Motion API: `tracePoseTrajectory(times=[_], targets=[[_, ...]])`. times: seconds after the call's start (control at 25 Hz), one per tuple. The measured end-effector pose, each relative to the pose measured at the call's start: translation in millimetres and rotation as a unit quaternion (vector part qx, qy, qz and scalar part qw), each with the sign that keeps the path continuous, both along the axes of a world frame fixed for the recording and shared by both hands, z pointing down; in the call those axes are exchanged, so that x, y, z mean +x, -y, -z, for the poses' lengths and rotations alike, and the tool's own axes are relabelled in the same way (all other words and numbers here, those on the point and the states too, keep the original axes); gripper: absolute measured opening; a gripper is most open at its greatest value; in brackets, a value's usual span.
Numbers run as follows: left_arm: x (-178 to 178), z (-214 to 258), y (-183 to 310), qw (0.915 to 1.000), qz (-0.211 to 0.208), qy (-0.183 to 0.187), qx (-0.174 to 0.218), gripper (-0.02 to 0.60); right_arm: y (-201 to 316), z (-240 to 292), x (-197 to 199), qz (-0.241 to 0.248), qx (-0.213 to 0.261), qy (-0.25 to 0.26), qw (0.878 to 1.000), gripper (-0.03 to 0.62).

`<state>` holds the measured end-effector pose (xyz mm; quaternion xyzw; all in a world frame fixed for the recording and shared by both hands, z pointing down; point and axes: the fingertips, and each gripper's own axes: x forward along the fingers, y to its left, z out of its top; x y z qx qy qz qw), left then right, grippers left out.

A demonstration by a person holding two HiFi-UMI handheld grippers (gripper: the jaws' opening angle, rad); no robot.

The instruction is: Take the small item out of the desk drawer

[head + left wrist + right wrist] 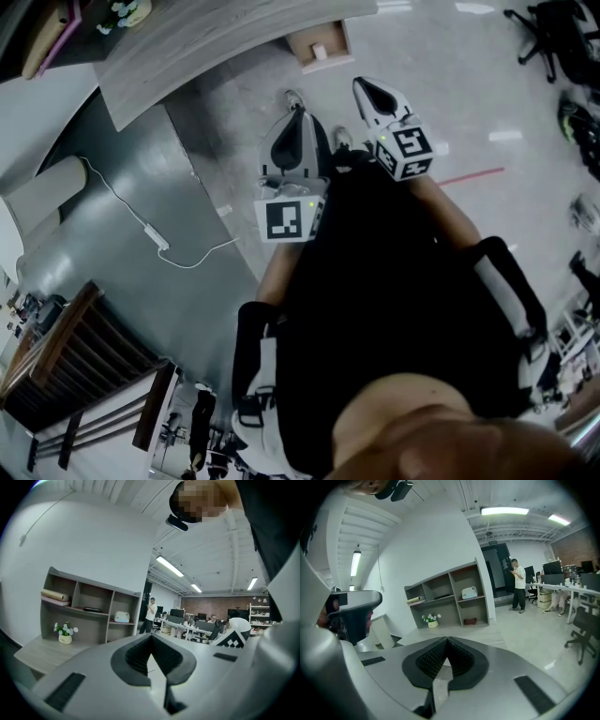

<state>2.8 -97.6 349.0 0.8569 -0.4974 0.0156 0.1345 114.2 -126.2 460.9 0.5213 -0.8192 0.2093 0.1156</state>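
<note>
While left gripper [151,636] and right gripper [446,640] jaws meet, empty, a desk [206,37] stands on grey floor [450,103].

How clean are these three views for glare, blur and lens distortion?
Head view: dim, with pale glare streaks on the glossy grey floor. Left gripper view: heavy fisheye bending, black corners, the grey left claw soft up close. Right gripper view: same bending, white ceiling tube light blown out.

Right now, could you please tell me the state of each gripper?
Left gripper: closed, fingers together, nothing between them.
Right gripper: closed, fingers together, holding nothing.
</note>
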Motion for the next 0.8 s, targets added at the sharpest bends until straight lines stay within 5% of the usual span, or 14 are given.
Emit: tracePoseTrajectory(times=[0.6,0.8], targets=[[-23,-27,74,0.9992,-0.009,-0.009,-0.038,-0.009,76,-92,-28,0.016,-0.092,-0.034,0.995,0.002],[-34,-35,91,0.9989,-0.003,-0.014,-0.045,-0.009,89,-136,-34,0.029,-0.134,-0.061,0.989,0.082]])
